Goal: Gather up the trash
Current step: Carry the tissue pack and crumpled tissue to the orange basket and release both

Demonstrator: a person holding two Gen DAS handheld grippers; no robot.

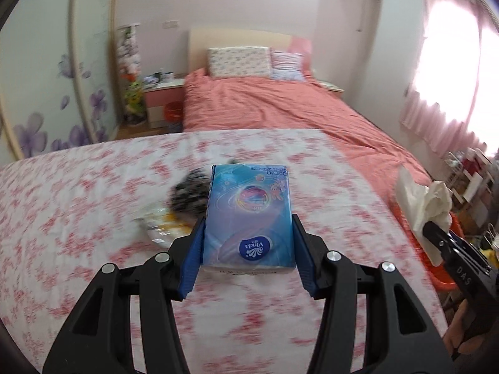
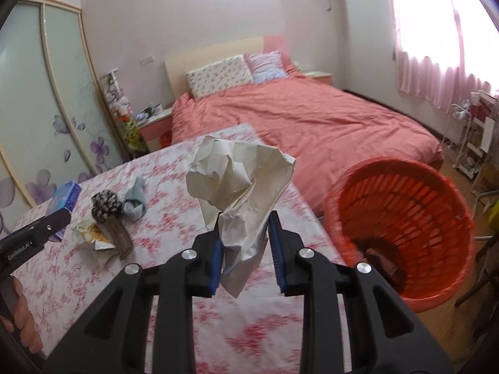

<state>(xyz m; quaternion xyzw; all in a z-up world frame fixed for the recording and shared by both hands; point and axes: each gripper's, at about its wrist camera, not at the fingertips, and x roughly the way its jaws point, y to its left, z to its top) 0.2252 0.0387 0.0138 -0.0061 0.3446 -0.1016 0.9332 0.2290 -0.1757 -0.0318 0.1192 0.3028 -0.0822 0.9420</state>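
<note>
My left gripper (image 1: 248, 226) is shut on a blue Vinda tissue pack (image 1: 249, 199), its blue pads pressing both long sides above the floral-cloth table (image 1: 93, 187). My right gripper (image 2: 244, 221) is shut on a crumpled white paper (image 2: 243, 174), held up above the table's right part. An orange plastic basket (image 2: 405, 193) stands beside the table on the right, tilted toward me, with dark scraps at its bottom. In the left wrist view the right gripper (image 1: 436, 233) and its paper (image 1: 427, 199) show at the right edge. In the right wrist view the left gripper (image 2: 53, 221) and its pack (image 2: 64, 198) show at the left.
On the table lie a black-and-white speckled thing (image 2: 106, 204), a grey cloth piece (image 2: 135, 199), a torn wrapper (image 2: 92, 235) and a brown strip (image 2: 120, 240). Beyond is a bed (image 2: 312, 118) with a pink cover. A wardrobe (image 2: 46, 93) stands left, a wire rack (image 2: 467, 143) right.
</note>
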